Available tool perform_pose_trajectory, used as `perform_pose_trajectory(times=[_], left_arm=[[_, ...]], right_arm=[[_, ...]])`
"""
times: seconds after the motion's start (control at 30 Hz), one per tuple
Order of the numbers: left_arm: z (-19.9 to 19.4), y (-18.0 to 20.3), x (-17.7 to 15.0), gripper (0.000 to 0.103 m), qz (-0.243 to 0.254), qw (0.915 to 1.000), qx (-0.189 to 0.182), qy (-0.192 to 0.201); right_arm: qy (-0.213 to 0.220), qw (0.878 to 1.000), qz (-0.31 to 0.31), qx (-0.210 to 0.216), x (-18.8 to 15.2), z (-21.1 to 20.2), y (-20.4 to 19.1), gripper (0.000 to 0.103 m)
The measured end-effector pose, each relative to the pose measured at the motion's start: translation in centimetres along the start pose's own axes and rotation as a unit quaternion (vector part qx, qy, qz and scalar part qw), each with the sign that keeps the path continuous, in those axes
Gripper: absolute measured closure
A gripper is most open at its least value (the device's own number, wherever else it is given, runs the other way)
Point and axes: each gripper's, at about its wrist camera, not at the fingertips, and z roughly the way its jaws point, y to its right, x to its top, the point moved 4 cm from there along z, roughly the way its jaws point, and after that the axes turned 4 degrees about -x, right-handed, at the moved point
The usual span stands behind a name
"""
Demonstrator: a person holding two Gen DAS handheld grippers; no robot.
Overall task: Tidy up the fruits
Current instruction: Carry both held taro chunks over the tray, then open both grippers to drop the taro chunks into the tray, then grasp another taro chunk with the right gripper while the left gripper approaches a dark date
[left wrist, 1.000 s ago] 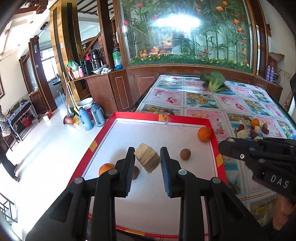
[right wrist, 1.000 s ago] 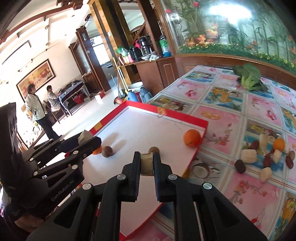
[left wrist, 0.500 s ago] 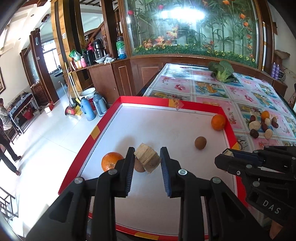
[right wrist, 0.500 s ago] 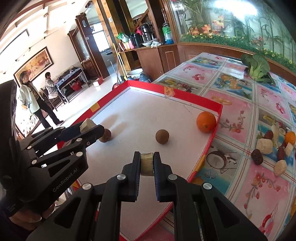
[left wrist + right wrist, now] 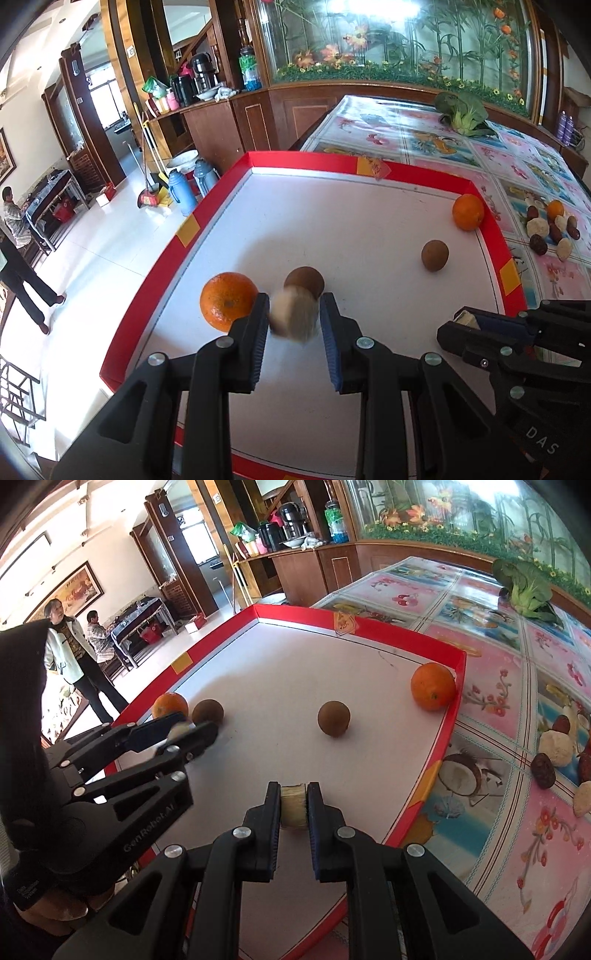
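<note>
Pale chunk [image 5: 293,314] seen blurred between opening L gripper [image 5: 293,314] jaws, just above tray [image 5: 369,221] floor; R gripper [image 5: 293,805] pinched on pale slice [image 5: 293,805].

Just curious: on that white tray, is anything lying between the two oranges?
Yes. In the right wrist view, two brown round fruits lie between the near orange and the far orange.

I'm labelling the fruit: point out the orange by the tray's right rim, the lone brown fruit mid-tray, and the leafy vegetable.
orange [image 5: 433,687], right wrist view, middle of peel
brown fruit [image 5: 334,718], right wrist view, centre
leafy vegetable [image 5: 526,587], right wrist view, leaves
</note>
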Motion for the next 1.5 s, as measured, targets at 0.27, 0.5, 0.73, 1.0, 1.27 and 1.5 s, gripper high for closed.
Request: perform_pose_trajectory(times=[0.27,0.5,0.73,1.0,1.27,1.5], left_arm=[[-0.4,0.5,0.0,0.031,0.006,0.9999,0.008,0.004],[-2.1,1.8,0.7,0.029,0.020,0.9995,0.008,0.021],[-4.1,6.0,1.2,0.022,0.063,0.9970,-0.019,0.040],[-5.4,11.8,0.5,0.021,0.119,0.9902,-0.059,0.042],[-5.3,16.1,0.0,0.020,0.166,0.9819,-0.089,0.027],[-3.8,17.8,1.8,0.020,0.163,0.9810,-0.105,0.004]], right_arm=[[0.057,0.998,0.008,0.011,0.5,-3.1,1.1,0.073],[0.118,0.991,0.047,-0.038,-0.3,-8.0,7.0,0.062],[0.118,0.982,0.110,-0.099,-3.8,-10.6,14.1,0.061],[0.093,0.977,0.136,-0.136,-4.9,-10.9,17.5,0.061],[0.056,0.978,0.162,-0.121,-3.0,-8.6,19.5,0.068],[0.031,0.981,0.160,-0.110,-2.4,-6.8,20.0,0.091]])
